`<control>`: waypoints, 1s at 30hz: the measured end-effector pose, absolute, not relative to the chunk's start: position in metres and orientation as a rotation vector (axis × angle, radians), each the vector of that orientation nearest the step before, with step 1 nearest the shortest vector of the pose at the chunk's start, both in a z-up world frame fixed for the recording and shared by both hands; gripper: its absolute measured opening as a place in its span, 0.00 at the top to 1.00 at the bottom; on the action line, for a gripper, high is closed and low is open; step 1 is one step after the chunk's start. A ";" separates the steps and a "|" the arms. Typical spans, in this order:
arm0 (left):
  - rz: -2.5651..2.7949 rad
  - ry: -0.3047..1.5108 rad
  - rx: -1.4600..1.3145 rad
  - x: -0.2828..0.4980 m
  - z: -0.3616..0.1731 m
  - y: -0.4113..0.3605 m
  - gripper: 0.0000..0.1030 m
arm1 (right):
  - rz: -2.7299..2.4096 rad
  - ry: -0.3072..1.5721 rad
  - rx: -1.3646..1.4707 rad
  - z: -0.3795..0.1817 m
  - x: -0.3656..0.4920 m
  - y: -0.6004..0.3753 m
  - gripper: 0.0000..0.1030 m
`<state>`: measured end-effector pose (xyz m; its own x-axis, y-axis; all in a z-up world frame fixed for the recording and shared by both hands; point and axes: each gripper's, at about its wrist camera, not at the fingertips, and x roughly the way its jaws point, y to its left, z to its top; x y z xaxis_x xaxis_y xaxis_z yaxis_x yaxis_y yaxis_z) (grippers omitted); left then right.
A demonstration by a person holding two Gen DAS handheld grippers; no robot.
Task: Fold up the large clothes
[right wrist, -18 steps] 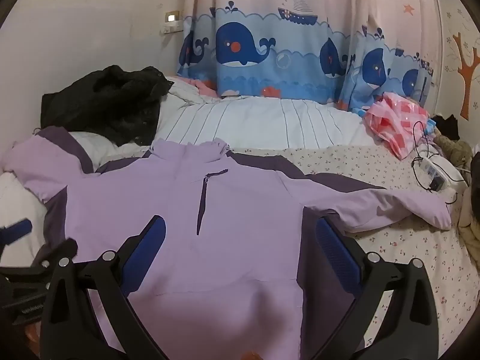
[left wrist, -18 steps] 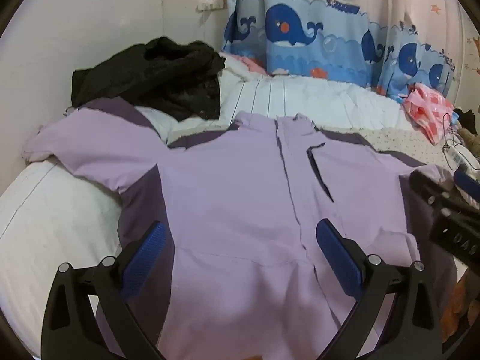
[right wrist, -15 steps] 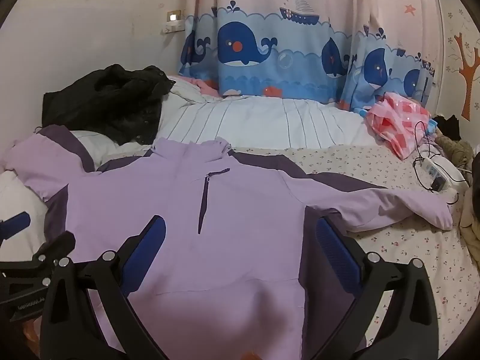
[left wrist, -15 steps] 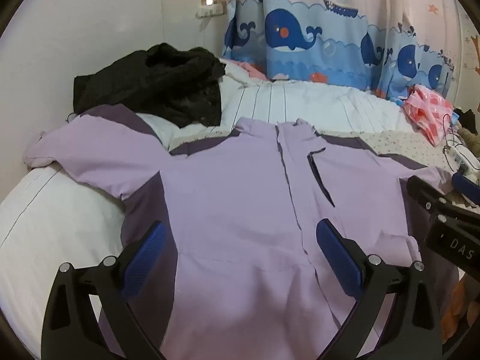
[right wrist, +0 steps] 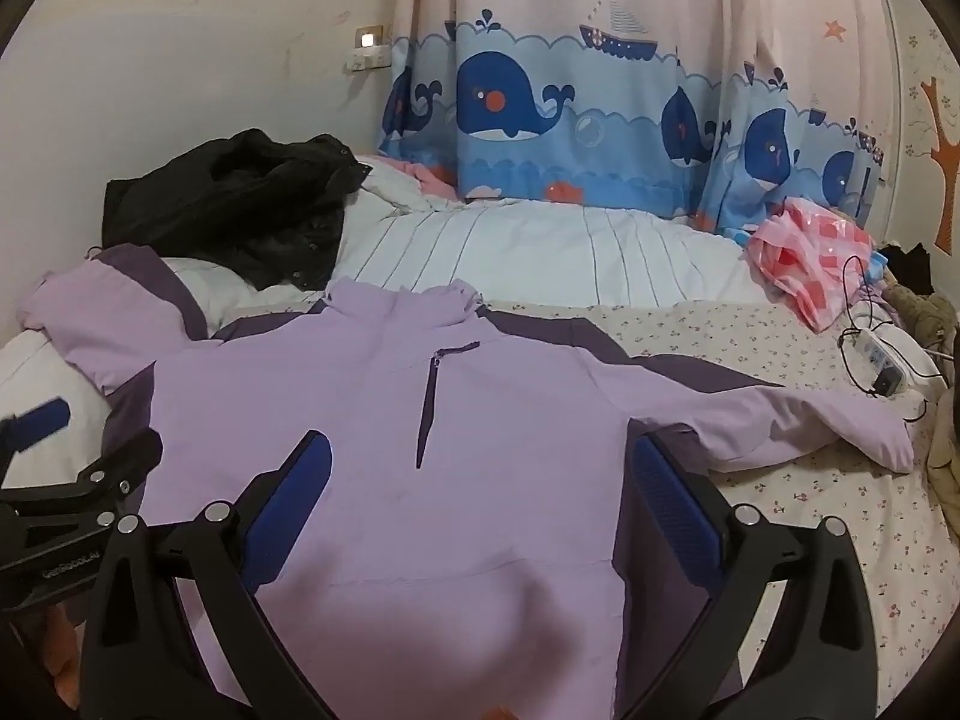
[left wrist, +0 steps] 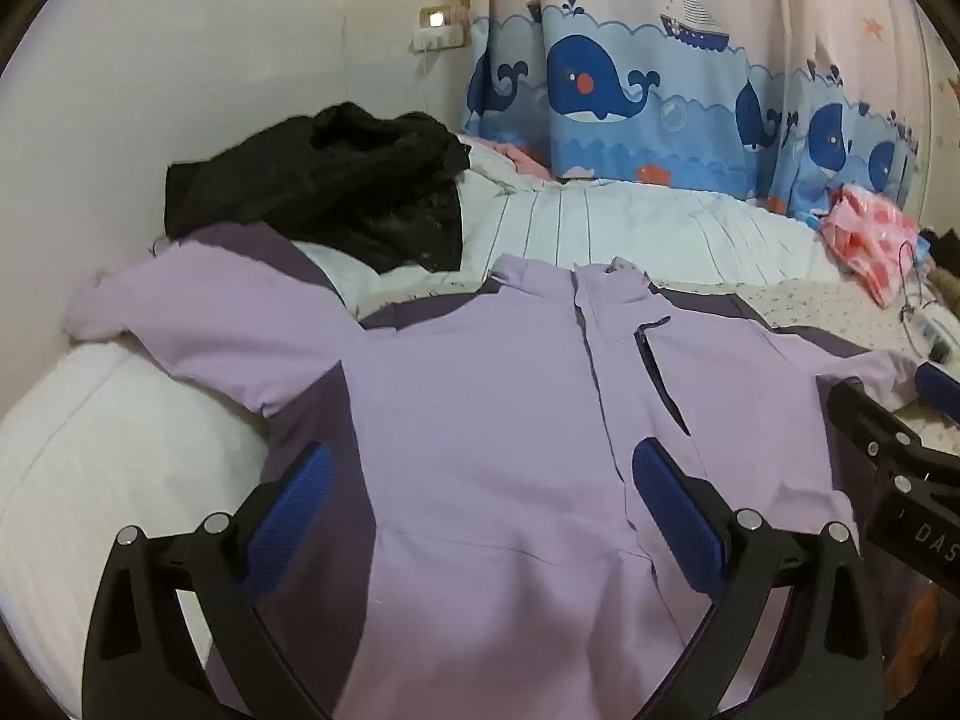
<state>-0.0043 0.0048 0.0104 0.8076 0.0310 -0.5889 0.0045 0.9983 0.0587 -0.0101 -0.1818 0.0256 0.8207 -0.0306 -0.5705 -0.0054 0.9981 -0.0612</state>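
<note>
A lilac jacket [left wrist: 492, 420] with dark purple side panels lies spread flat, front up, on the bed, both sleeves stretched out; it also shows in the right wrist view [right wrist: 372, 420]. My left gripper [left wrist: 480, 492] is open and empty, hovering above the jacket's lower left body. My right gripper [right wrist: 480, 480] is open and empty above the lower right body, near the right dark side panel. Each gripper shows at the edge of the other's view.
A black jacket [left wrist: 336, 192] is heaped at the back left by the wall. A white striped duvet [right wrist: 540, 252] lies behind the collar. A pink checked cloth [right wrist: 816, 258] and a power strip with cables [right wrist: 882, 360] lie at right. A whale curtain [right wrist: 600, 102] hangs behind.
Both grippers have pulled back and tilted up slightly, so the jacket sits lower in the views. Both stay open and the jacket has not moved.
</note>
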 end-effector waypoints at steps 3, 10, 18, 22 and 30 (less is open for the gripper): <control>-0.006 0.636 0.045 -0.003 0.009 0.005 0.07 | 0.002 0.616 -0.056 0.023 -0.010 -0.181 0.06; -0.003 0.638 0.053 0.000 0.005 0.002 0.07 | 0.024 0.628 -0.057 0.020 -0.009 -0.180 0.06; -0.012 0.645 0.054 0.002 0.001 0.000 0.07 | 0.042 0.636 -0.052 0.018 -0.010 -0.179 0.06; -0.017 0.648 0.057 0.001 -0.002 -0.002 0.07 | 0.046 0.640 -0.051 0.016 -0.010 -0.179 0.06; -0.022 0.658 0.050 0.001 -0.003 0.000 0.07 | 0.056 0.650 -0.048 0.015 -0.009 -0.177 0.06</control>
<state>0.0014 0.0003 -0.0028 0.7912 -0.0049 -0.6115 0.0364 0.9986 0.0391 -0.0095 -0.1772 0.0145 0.7945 0.0373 -0.6061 -0.0671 0.9974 -0.0267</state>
